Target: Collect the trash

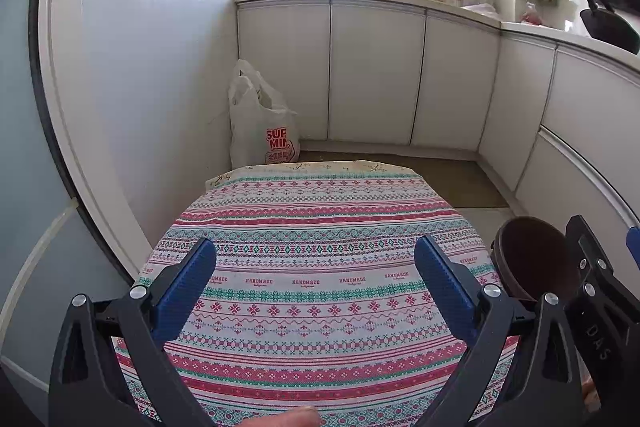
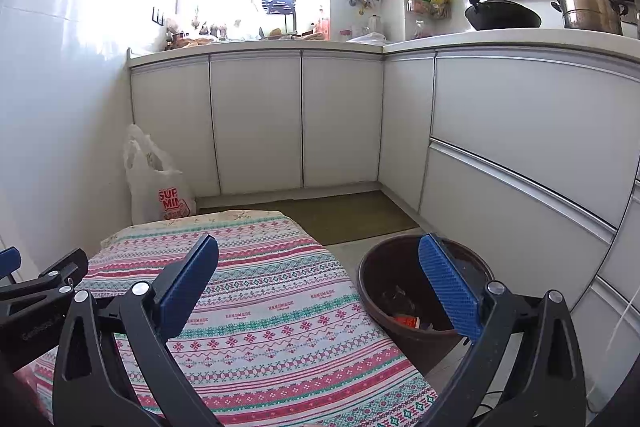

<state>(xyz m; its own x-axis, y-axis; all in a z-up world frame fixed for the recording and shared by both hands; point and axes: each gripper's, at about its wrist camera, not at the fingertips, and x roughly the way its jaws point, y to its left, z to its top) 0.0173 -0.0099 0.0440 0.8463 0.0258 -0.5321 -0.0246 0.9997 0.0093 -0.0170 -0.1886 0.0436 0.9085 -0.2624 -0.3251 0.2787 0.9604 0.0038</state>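
Observation:
A dark brown bin (image 2: 404,291) stands on the floor to the right of the table, with red and dark scraps (image 2: 406,319) at its bottom. The same bin (image 1: 536,259) shows at the right edge of the left wrist view. My left gripper (image 1: 316,275) hovers open above the patterned tablecloth (image 1: 312,227), nothing between its blue pads. My right gripper (image 2: 320,275) is open too, straddling the table's right edge, its right pad (image 2: 448,287) over the bin's mouth. No trash lies on the cloth in either view.
A white plastic bag (image 1: 260,123) with red print stands on the floor in the far left corner against white cabinets (image 2: 340,119). A brown mat (image 2: 332,215) lies before the cabinets. A wok (image 2: 500,15) and a steel pot (image 2: 588,3) sit on the counter.

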